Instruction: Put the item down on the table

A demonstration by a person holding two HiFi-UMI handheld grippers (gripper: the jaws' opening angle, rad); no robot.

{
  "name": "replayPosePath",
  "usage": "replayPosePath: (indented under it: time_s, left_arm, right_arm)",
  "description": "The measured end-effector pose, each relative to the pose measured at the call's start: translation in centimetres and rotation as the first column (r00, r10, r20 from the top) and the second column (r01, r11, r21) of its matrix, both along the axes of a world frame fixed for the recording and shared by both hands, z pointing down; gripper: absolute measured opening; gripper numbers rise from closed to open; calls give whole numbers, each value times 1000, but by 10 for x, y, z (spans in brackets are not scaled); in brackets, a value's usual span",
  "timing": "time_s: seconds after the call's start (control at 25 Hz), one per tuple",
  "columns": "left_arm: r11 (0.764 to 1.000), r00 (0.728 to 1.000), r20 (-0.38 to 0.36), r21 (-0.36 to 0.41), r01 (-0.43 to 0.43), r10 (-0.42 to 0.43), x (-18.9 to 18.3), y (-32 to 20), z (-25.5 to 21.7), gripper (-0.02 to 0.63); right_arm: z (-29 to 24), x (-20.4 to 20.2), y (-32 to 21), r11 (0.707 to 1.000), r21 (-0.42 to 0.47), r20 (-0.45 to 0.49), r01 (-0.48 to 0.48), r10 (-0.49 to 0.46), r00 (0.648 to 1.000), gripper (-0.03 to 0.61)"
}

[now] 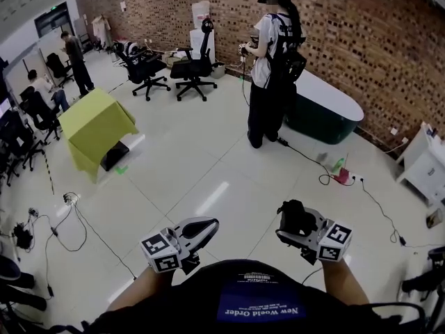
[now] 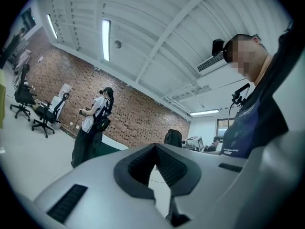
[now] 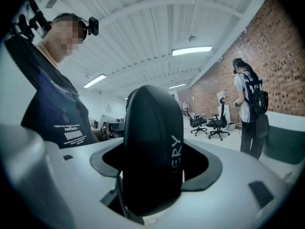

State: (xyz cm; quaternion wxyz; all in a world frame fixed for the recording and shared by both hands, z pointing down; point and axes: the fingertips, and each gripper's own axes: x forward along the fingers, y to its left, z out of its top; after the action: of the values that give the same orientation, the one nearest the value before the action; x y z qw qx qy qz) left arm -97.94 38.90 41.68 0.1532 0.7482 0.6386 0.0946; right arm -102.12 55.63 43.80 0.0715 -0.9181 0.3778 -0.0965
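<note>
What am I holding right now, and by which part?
The right gripper clamps a rounded black item by its sides, its top sticking out past the fingers. The left gripper holds nothing.

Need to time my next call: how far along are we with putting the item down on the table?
Done: the black rounded item is picked up, clamped in the right gripper. In hand: it is held above open floor, away from any table; the left gripper is shut and empty. Left: reach a table, perhaps the yellow-draped table, and set it down.
</note>
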Motion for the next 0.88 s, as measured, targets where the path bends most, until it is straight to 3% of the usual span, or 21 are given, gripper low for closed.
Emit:
replayPosePath:
  time_s: [0.2,0.4,0.72,0.88]
  left_arm:
    - [1000,1000,-6,7,15,-15,74,-55,-5,-6]
    - [999,999,-6,15,37,-37,128,-84,-3,-6]
    - [994,993,28,24,110,-111,203,-85,12,-6]
    - [988,988,-12,24,153,-153,252,-56,5,-6]
  right_arm:
    - [-11,78,-54,1000,3,-11,12,-11,1000,319]
    - [-4,131,-84,999,16,15,37,-37,999,319]
    - [9,218,-75,995,23,49,98,-99,994,319]
    - [10,281,-50,986,30,36,167,-168,985,319]
